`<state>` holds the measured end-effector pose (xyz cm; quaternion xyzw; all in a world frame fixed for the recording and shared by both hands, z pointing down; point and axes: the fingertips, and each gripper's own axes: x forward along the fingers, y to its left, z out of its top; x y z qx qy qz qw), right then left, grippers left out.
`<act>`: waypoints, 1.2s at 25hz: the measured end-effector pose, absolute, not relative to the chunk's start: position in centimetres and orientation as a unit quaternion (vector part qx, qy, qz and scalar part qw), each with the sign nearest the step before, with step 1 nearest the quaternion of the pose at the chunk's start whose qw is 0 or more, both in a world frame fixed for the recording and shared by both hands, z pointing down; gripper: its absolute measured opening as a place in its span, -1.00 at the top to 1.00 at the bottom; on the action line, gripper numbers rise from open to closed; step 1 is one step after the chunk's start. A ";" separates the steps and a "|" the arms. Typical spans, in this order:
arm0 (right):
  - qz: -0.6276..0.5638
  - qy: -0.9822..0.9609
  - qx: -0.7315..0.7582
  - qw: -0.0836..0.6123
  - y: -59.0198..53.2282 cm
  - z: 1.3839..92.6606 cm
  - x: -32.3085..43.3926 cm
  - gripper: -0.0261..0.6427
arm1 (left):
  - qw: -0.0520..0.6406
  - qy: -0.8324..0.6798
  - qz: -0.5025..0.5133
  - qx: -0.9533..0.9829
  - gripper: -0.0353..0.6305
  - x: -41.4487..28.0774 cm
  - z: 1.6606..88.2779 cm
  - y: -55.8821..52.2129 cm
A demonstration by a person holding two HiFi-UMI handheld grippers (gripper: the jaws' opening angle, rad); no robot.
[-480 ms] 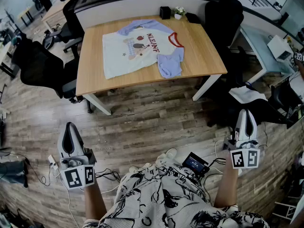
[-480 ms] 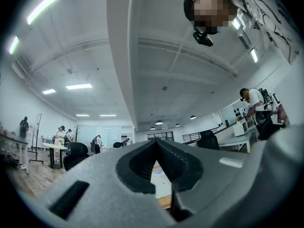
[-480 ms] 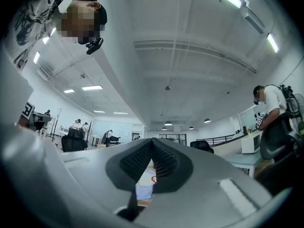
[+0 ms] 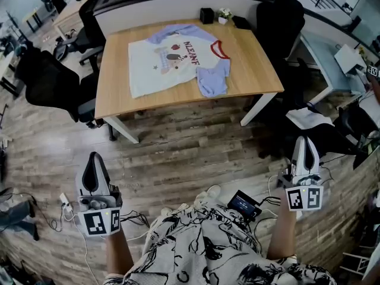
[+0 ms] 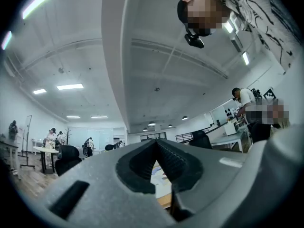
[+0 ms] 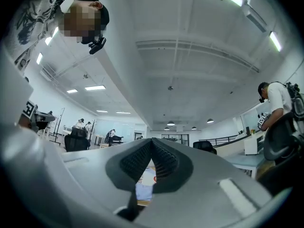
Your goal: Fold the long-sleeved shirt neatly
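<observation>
A white long-sleeved shirt [image 4: 176, 61] with lilac sleeves, a red collar and a printed front lies flat on the wooden table [image 4: 255, 70] in the head view; one sleeve is folded over its near right corner. I stand well back from the table on the floor. My left gripper [image 4: 91, 161] is low on the left, shut and holding nothing. Over on the right, my right gripper [image 4: 306, 142] is also shut and empty. Both point slightly upward toward the table. A sliver of the shirt [image 5: 159, 177] shows past the left jaws, and the shirt [image 6: 144, 184] shows again past the right ones.
Black office chairs [image 4: 50, 85] stand left of the table and another [image 4: 279, 16] at its far right. A small plant pot [image 4: 223, 15] and a black box [image 4: 206, 15] sit at the table's back edge. Cables and a small device [image 4: 243, 205] lie near my feet.
Both grippers have shifted slightly, the left one down and to the right, the right one down. The shirt has not moved.
</observation>
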<state>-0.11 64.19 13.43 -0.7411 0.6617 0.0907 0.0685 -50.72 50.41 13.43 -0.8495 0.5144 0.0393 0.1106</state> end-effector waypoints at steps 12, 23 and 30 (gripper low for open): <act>0.091 0.687 -0.713 0.106 64.9 13.6 -1.1 0.90 | 0.073 0.529 0.060 -0.843 0.90 -50.2 14.3 50.7; 0.081 0.694 -0.704 0.130 64.8 13.6 -1.1 0.26 | 0.076 0.514 0.070 -0.851 0.59 -49.1 14.7 51.3; 0.074 0.698 -0.703 0.110 64.5 14.2 -1.2 -0.06 | 0.069 0.530 0.050 -0.843 0.08 -49.5 15.3 50.6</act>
